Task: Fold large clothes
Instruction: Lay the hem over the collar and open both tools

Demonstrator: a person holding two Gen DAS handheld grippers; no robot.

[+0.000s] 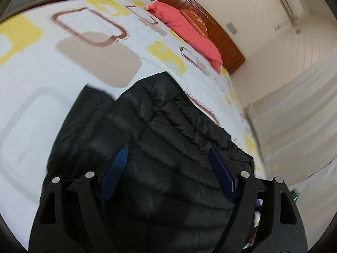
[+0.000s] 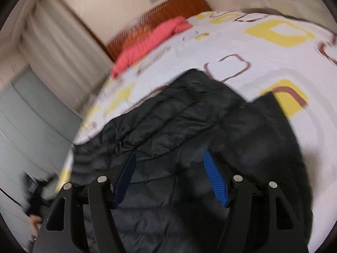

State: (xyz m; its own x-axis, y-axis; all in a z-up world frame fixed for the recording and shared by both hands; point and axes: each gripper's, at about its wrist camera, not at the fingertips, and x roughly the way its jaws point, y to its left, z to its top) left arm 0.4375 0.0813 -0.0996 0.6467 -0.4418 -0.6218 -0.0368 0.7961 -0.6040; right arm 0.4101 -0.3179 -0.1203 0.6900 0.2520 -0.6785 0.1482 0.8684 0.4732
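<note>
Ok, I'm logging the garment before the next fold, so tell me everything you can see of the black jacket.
The black jacket is a quilted puffer with horizontal stitched channels and a slightly shiny, synthetic-looking shell. It lies partly folded on the patterned bedsheet, one panel doubled over another, a narrower flap sticking out at one side. Both left tongs and right tongs stand open over it, gripping nothing.

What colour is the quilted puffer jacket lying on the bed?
The quilted puffer jacket is black; the left wrist view shows it best.
</note>
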